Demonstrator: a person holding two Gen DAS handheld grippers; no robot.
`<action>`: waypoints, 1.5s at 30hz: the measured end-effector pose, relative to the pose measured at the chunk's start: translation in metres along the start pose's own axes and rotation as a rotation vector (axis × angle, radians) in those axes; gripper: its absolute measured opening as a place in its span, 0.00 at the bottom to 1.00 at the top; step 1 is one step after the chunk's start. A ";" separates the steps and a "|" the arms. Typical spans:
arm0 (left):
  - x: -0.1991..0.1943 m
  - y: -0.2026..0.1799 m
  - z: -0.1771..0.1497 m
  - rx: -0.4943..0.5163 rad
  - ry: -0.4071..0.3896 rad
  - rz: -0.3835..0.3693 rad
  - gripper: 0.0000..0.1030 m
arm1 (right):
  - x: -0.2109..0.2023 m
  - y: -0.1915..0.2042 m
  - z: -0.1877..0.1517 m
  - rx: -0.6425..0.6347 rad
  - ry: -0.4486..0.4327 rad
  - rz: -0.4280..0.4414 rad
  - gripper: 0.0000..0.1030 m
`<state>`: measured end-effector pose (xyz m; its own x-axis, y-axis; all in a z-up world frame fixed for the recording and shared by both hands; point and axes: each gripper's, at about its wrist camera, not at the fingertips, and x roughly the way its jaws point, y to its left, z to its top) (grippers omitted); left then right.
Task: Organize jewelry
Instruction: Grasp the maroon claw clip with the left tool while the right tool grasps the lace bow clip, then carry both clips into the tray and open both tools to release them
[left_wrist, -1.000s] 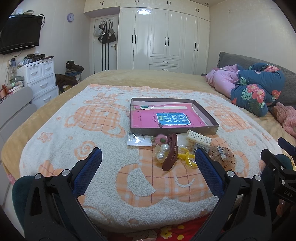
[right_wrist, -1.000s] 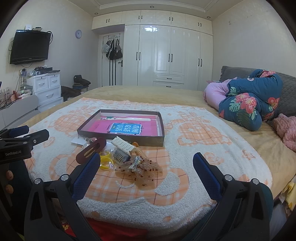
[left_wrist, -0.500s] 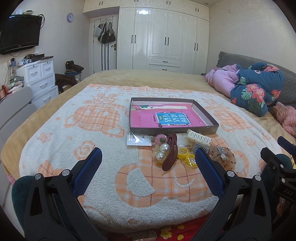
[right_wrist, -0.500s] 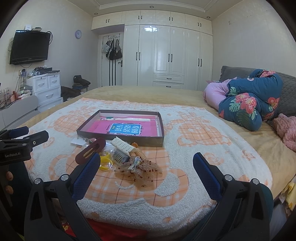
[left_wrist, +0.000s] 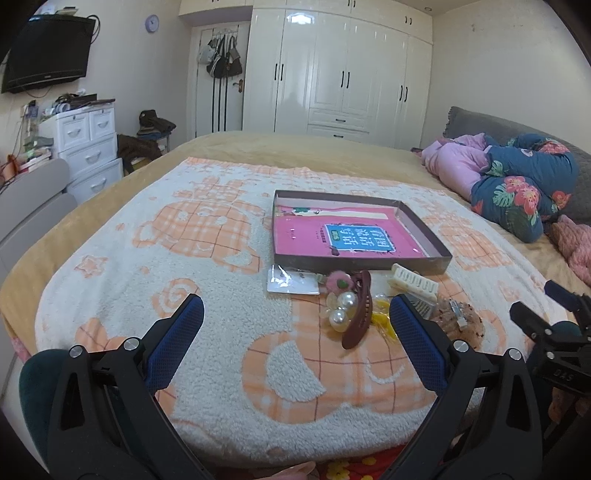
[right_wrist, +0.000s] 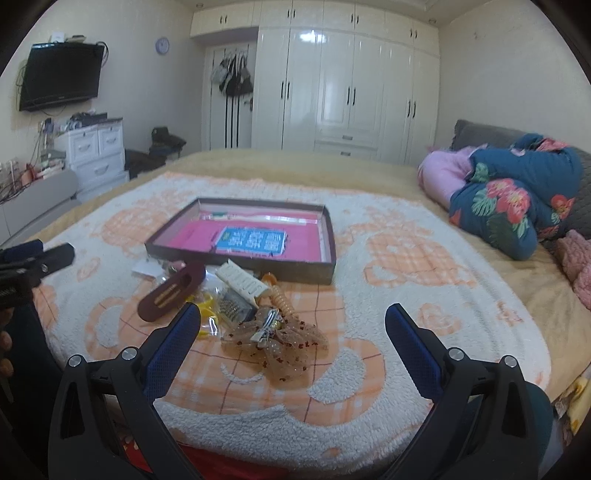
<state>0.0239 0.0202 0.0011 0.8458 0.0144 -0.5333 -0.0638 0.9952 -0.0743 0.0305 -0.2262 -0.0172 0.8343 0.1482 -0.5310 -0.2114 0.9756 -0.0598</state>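
Observation:
A shallow brown box (left_wrist: 439, 258) with a pink lining lies on the blanket; it also shows in the right wrist view (right_wrist: 258, 264). In front of it lies a pile of hair accessories: a dark red claw clip (left_wrist: 358, 314) (right_wrist: 171, 291), pearl bobbles (left_wrist: 341, 306), a cream comb clip (left_wrist: 413, 282) (right_wrist: 242, 282), yellow pieces (left_wrist: 382, 319) and a translucent speckled bow (right_wrist: 277, 341). My left gripper (left_wrist: 295, 332) is open and empty, short of the pile. My right gripper (right_wrist: 293, 339) is open and empty, just short of the bow.
The orange-and-white fleece blanket (left_wrist: 184, 258) covers the bed. Rolled bedding (left_wrist: 517, 184) (right_wrist: 509, 192) lies at the right. White drawers (left_wrist: 85, 147) and a grey chair (left_wrist: 33, 206) stand left of the bed. Wardrobes (right_wrist: 351, 92) line the far wall.
Both grippers have edged slightly forward toward the pile. Nothing was taken hold of.

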 end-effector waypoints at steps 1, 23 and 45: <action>0.002 0.001 -0.001 0.000 0.004 0.002 0.89 | 0.006 0.000 0.000 -0.003 0.016 0.000 0.94; 0.096 -0.030 -0.014 0.104 0.280 -0.195 0.61 | 0.088 -0.005 -0.012 0.016 0.236 0.093 0.93; 0.101 -0.055 -0.024 0.114 0.334 -0.346 0.02 | 0.083 -0.019 -0.019 0.019 0.205 0.095 0.23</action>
<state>0.1000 -0.0350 -0.0692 0.5897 -0.3319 -0.7363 0.2645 0.9407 -0.2122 0.0942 -0.2351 -0.0766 0.6896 0.2051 -0.6945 -0.2723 0.9621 0.0138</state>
